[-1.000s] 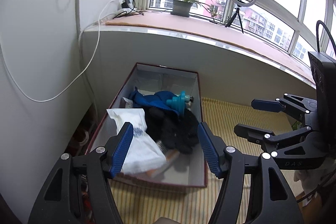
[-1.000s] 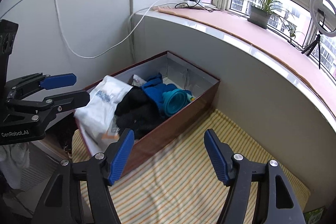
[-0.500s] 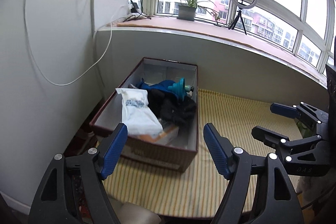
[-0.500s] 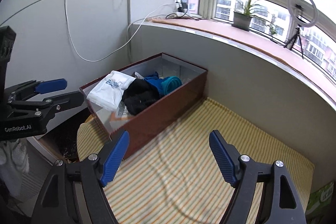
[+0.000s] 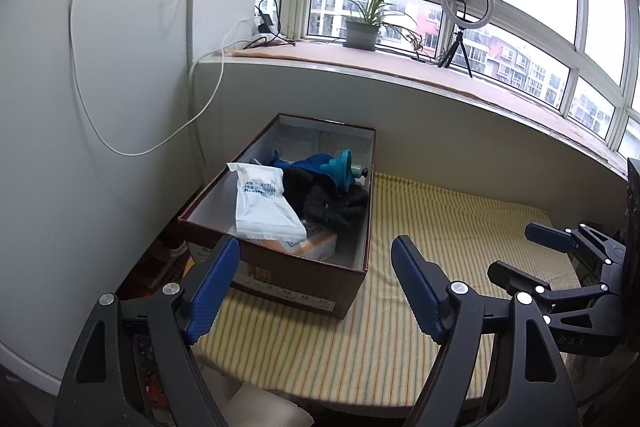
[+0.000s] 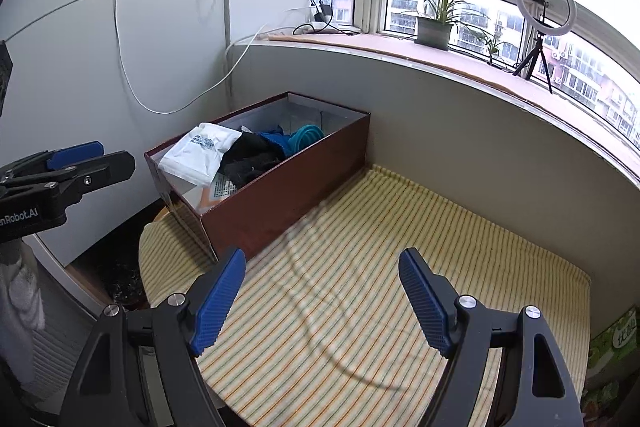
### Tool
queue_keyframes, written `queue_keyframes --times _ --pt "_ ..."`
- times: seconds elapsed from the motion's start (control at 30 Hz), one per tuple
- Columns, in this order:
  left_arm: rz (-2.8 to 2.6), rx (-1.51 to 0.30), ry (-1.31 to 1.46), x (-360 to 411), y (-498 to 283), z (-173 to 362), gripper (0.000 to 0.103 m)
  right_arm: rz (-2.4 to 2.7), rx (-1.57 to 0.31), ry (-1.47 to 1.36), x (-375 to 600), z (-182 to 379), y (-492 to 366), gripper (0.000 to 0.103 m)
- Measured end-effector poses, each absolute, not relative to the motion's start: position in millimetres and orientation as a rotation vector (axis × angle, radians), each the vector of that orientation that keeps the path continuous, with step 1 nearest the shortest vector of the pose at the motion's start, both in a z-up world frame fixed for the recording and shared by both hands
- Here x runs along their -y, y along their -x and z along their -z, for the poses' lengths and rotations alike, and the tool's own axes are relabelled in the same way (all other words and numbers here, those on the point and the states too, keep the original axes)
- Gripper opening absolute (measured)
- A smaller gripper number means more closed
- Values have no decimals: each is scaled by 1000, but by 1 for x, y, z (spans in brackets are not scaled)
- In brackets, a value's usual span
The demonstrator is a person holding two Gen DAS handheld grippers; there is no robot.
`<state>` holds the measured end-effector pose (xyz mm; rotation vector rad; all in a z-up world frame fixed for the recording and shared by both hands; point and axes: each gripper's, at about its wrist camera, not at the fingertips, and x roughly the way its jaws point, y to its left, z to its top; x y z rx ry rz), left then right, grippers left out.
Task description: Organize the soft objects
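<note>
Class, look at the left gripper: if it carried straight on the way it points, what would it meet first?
Most likely the near end wall of the brown box, which sits between the open fingers of the left gripper in its own view. Depth is unclear; a lower line would reach the striped mat first.

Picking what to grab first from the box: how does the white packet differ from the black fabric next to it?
The white packet is a smooth, flat printed pouch; the black fabric is a fuzzy, crumpled heap with no clear shape. The packet lies tilted toward the box's near end, propped on an orange-printed pack; the fabric sits mid-box, beside the blue cloth. Both are inside the box, touching each other, and held by neither claw.
</note>
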<state>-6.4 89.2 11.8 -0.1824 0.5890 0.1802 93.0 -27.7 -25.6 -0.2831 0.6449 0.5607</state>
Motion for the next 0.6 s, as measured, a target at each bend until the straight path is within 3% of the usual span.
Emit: queue_keyframes --times 0.6 --pt "-179 -581 179 -84 12 -15 79 -543 -640 282 33 28 -89 76"
